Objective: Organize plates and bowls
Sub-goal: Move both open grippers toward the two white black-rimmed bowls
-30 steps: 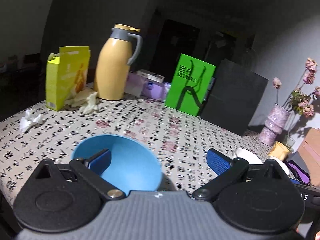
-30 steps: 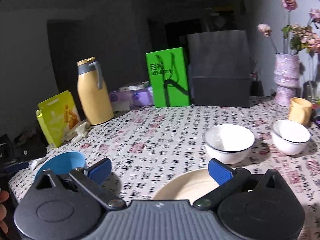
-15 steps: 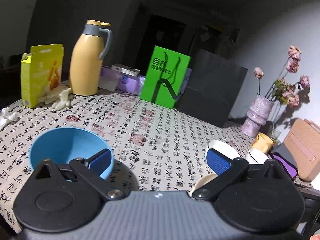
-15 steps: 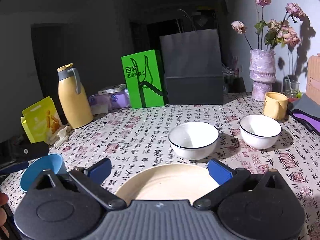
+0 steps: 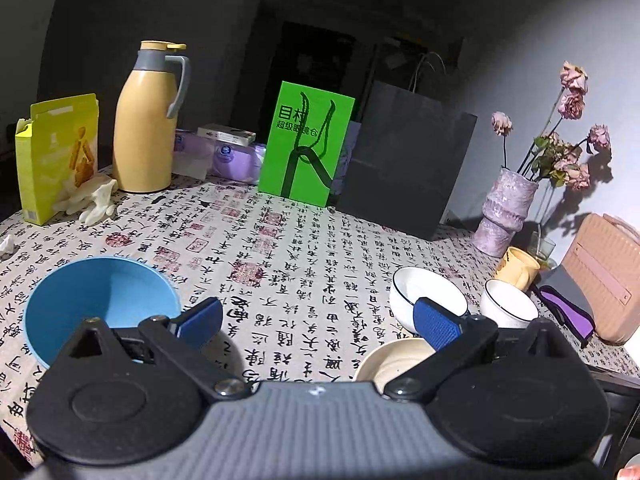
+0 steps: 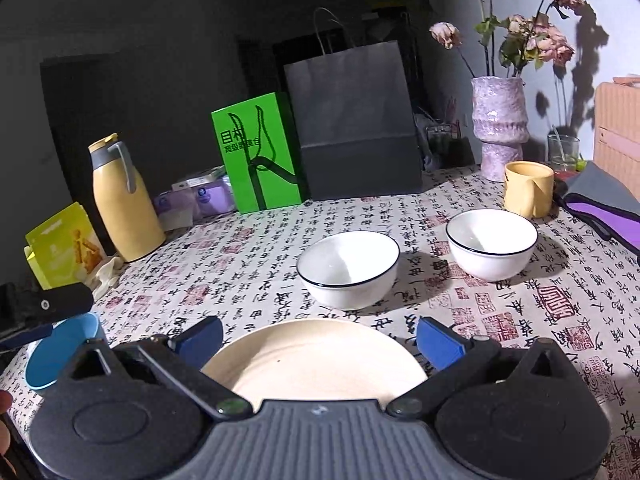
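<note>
Left gripper point(image 5: 318, 322): jaws spread wide, nothing between them. It hangs above the tablecloth point(image 5: 280, 248), with the blue bowl point(image 5: 96, 300) just beside its left finger and outside the gap.

Right gripper point(image 6: 320, 336): also wide open and empty. The cream plate point(image 6: 316, 356) lies flat on the cloth directly under and between its fingers; I can't tell whether either pad touches the rim.

Further out sit two white bowls with dark rims: the near white bowl point(image 6: 348, 274) is just past the plate, and the far white bowl point(image 6: 491, 244) is off to its right. The two stand apart from each other. A yellow mug point(image 6: 528, 188) is just behind the far bowl, and a purple vase point(image 6: 500, 128) with dried flowers stands behind that.

All the dishes are loose on the table and nothing is stacked yet, so I judge this to be early in the task.

Risks:
- The plate is flat and low. A pinch from above likely slips off the rim or drags the cloth, which would shift the bowls.
- The near white bowl is close to the plate's far edge, so a forward push on the plate would knock into it.
- Reaching for the far bowl could clip the mug or the vase, and the vase looks top-heavy.
- The blue bowl sits near the table's front edge, so a nudge from the left finger could send it off.
</note>
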Demonstrator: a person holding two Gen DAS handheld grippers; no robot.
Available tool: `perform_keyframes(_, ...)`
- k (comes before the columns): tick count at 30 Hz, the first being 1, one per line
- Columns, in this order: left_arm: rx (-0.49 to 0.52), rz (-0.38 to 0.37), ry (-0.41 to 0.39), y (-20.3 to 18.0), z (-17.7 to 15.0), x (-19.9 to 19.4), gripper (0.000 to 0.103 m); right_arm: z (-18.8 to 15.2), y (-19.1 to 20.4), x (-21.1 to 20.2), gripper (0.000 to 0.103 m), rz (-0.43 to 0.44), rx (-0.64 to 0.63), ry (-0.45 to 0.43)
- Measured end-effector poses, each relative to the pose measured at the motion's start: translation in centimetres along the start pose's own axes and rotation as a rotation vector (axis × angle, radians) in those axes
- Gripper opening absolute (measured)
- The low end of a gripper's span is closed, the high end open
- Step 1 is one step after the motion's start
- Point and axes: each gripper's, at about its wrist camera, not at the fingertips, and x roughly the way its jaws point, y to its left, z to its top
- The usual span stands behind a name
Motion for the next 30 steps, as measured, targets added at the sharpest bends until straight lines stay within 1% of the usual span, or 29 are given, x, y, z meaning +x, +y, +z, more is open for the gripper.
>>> perform_keyframes(8,0.011,-0.015,0.038,-1.7,0.2,1.5,0.103,0.1,-1.5,0.3,0.103,-0.006,0.021,0.006)
perform_keyframes(14,0.014,-0.021,0.058,-2.7,0.2,2.9,0.103,0.4,-2.4,1.2,0.103,-0.019,0.018,0.034)
perform_keyframes(24,-0.001,-0.014,0.091,-3.6,1.2,5.7,0.103,2.7,-3.3,3.3,0.103,-0.012,-0.019,0.072)
perform_keyframes(30,-0.021,-0.008,0.113,-3.7,2.1,7.2,0.103,4.3,-3.0,4.4,0.103,-0.009,-0.068,0.091)
